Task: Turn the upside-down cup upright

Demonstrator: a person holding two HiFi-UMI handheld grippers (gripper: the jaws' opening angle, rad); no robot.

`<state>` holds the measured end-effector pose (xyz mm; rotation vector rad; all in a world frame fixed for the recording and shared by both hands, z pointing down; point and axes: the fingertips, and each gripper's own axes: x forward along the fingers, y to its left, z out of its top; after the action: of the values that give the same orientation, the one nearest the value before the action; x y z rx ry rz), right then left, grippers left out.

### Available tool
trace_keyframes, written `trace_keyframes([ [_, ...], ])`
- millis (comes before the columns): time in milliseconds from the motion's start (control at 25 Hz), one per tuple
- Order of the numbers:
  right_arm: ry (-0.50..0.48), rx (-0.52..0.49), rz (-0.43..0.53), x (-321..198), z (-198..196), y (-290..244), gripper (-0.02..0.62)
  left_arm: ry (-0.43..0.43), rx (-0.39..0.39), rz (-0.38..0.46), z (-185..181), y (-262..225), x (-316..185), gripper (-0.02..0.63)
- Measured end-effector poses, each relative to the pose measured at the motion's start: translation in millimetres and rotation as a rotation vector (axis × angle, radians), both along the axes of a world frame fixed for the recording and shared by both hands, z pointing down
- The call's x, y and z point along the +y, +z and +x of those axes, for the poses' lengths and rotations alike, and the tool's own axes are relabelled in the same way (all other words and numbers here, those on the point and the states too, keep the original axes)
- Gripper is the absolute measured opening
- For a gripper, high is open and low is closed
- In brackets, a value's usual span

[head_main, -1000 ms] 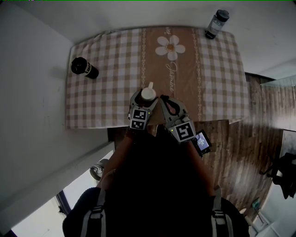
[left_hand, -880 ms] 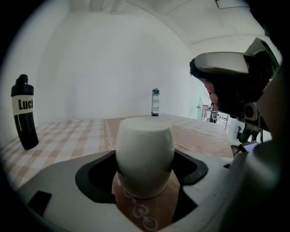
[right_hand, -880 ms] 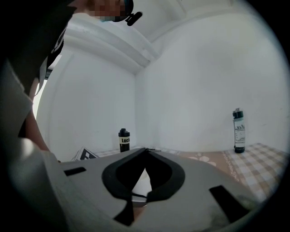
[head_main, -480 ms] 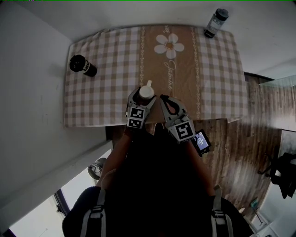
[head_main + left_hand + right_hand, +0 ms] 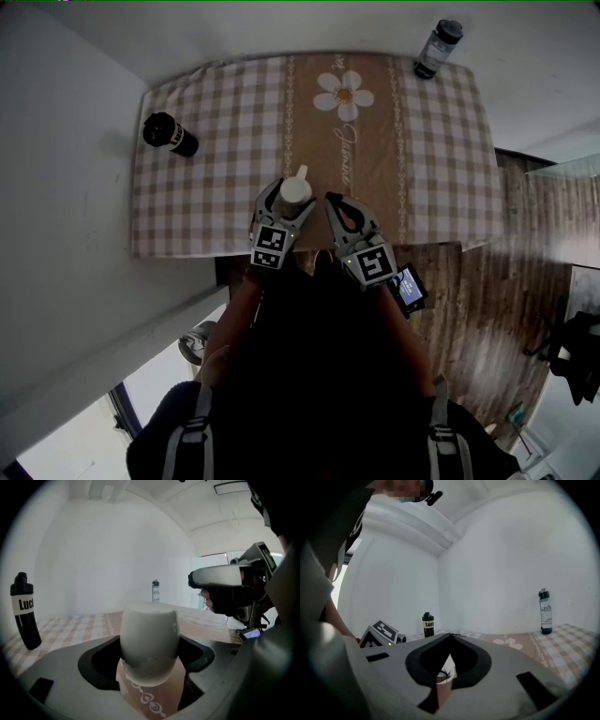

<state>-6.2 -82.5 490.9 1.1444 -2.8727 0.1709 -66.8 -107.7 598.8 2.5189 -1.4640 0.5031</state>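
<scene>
My left gripper (image 5: 292,193) pinches the cup (image 5: 150,639) (bottom still up) and has just lifted it slightly above the surface (image 5: 206,141), near its front edge, so it looks free to flip. My right gripper (image 5: 330,199) is pressed together, empty.

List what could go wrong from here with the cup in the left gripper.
The left gripper clamps the rounded, smooth cup by its sides; it might slip when turned. The grip is near the table edge, so a dropped cup could reach the floor. The shut right gripper sits close and could be bumped.
</scene>
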Motion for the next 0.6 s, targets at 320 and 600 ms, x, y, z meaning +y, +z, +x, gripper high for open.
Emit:
trace_keyframes([
  [320,0.016,-0.07,-0.091,-2.2,6.2,10.0,0.005,0.042,0.075,0.093,-6.9,-62.4,10.2,0.382],
  [600,-0.004,-0.112,-0.121,-3.5,2.1,11.7,0.005,0.044,0.104,0.106,-9.7,-93.6,14.9,0.382],
])
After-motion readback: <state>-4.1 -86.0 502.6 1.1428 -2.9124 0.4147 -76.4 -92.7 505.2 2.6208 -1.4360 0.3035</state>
